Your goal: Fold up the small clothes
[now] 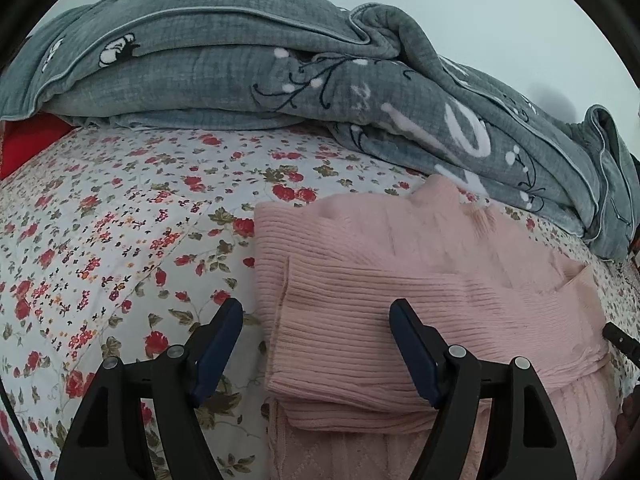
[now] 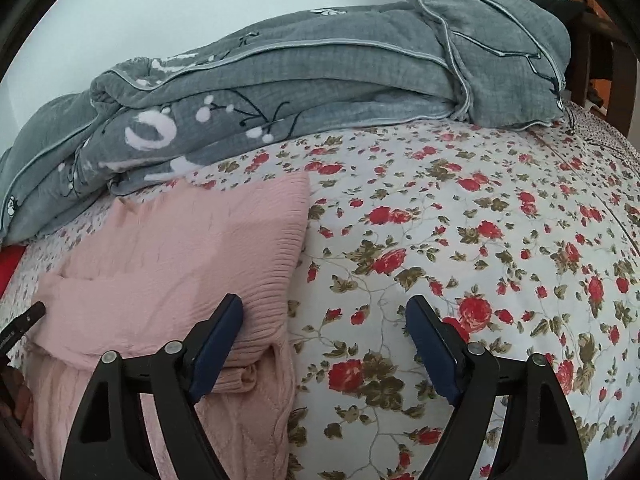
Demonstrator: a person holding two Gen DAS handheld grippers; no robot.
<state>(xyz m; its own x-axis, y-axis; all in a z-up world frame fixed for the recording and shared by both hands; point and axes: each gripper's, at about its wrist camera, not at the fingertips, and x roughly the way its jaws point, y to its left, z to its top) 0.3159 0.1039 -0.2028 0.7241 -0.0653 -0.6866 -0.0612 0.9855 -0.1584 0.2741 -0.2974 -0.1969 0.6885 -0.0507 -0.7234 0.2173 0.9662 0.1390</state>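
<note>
A pink ribbed knit sweater [image 1: 400, 264] lies folded on the flowered bedsheet [image 1: 120, 240], its sleeves laid across the body. My left gripper [image 1: 316, 316] hovers open over the sweater's left edge, one finger above the sheet and the other above the knit, gripping nothing. In the right wrist view the same sweater [image 2: 172, 256] fills the lower left. My right gripper [image 2: 324, 312] stands open at the sweater's right edge, its left finger over the ribbed hem and its right finger over the sheet [image 2: 480, 240]. Nothing is held.
A rumpled grey quilt [image 1: 240, 64] with white and black print runs along the far side of the bed, also the grey quilt [image 2: 320, 80] behind the sweater. A red cloth [image 1: 24, 140] shows at far left. Dark wooden furniture [image 2: 600, 40] stands at the upper right.
</note>
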